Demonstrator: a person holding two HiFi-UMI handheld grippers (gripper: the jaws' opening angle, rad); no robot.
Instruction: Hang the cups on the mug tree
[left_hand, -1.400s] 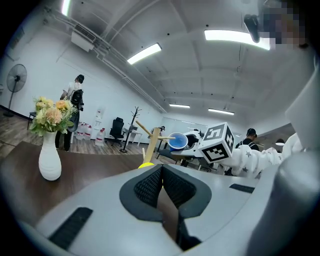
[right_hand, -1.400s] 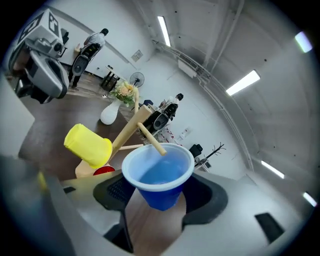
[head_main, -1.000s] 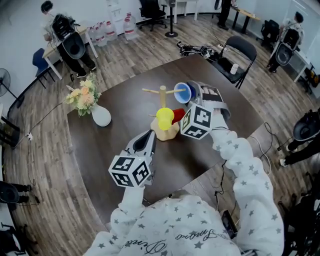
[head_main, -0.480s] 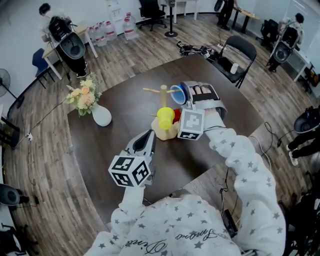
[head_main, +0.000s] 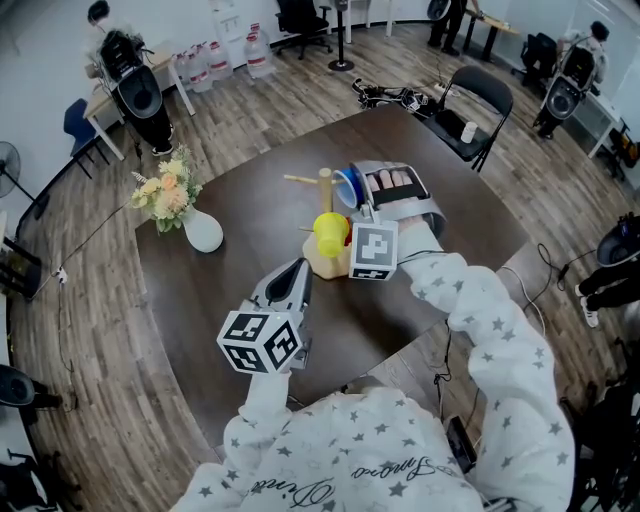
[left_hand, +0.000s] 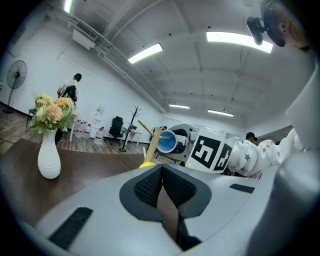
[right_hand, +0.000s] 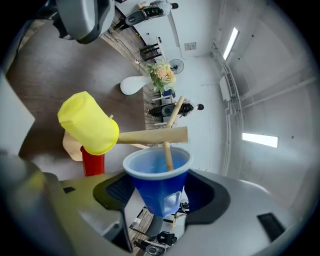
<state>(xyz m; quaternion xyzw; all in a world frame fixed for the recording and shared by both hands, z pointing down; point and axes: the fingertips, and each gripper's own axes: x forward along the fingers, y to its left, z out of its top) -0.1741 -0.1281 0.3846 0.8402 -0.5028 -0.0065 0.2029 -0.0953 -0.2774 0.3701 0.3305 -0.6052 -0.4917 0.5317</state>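
The wooden mug tree (head_main: 325, 190) stands mid-table on its base (head_main: 330, 265). A yellow cup (head_main: 330, 235) hangs on a lower peg, and a red cup (right_hand: 93, 162) sits low beside the base. My right gripper (head_main: 356, 192) is shut on a blue cup (head_main: 346, 188), held on its side at the tree's right upper peg. In the right gripper view the peg (right_hand: 168, 156) reaches into the blue cup's (right_hand: 157, 182) mouth, with the yellow cup (right_hand: 89, 122) to the left. My left gripper (head_main: 299, 270) hovers in front of the tree, shut and empty.
A white vase of flowers (head_main: 200, 232) stands at the dark table's (head_main: 450, 225) left side. A black folding chair (head_main: 480, 100) is beyond the far right corner. Office chairs, water bottles and people are at the room's edges.
My right gripper carried the blue cup left toward the tree, so the upper peg now enters the cup's mouth. The left gripper stayed still.
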